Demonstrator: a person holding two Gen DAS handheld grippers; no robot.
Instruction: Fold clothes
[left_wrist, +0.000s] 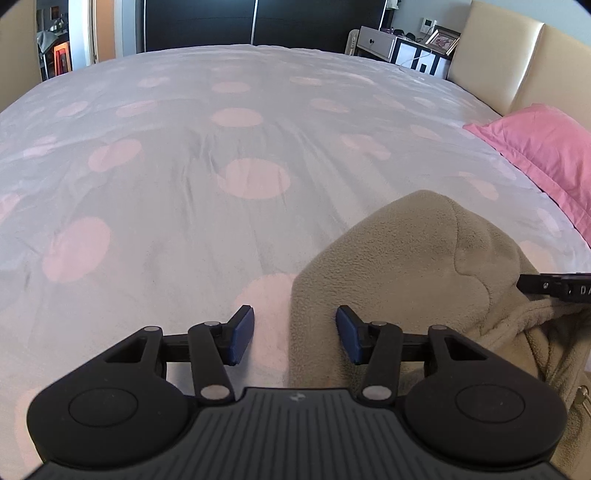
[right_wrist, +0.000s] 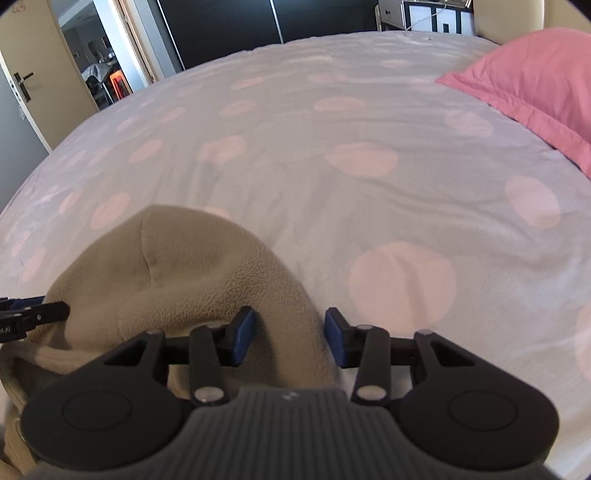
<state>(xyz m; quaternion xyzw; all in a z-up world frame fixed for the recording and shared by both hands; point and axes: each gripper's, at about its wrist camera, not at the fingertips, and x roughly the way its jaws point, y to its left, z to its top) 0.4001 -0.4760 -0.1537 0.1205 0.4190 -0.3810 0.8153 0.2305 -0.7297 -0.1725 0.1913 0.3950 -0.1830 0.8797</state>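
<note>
A beige fleece garment (left_wrist: 417, 258) (right_wrist: 177, 266) with a hood lies bunched on the grey bedcover with pink dots (left_wrist: 166, 192) (right_wrist: 406, 177). My left gripper (left_wrist: 295, 334) hangs open over the fleece's left edge, and its blue pads (left_wrist: 242, 334) press on nothing. My right gripper (right_wrist: 289, 336) is open above the fleece's right edge; cloth lies under the gap, and the pads (right_wrist: 336, 338) do not clamp it. Each view catches the other gripper's tip at the side, the right one (left_wrist: 554, 288) and the left one (right_wrist: 33, 314). A zipper pull (left_wrist: 581, 395) shows at the lower right.
A pink pillow (left_wrist: 546, 147) (right_wrist: 535, 74) lies at the right by the cream headboard (left_wrist: 498, 55). A white nightstand (left_wrist: 376, 42) and a dark wardrobe (left_wrist: 258, 22) stand beyond the bed. An open door (right_wrist: 26, 81) is at the far left.
</note>
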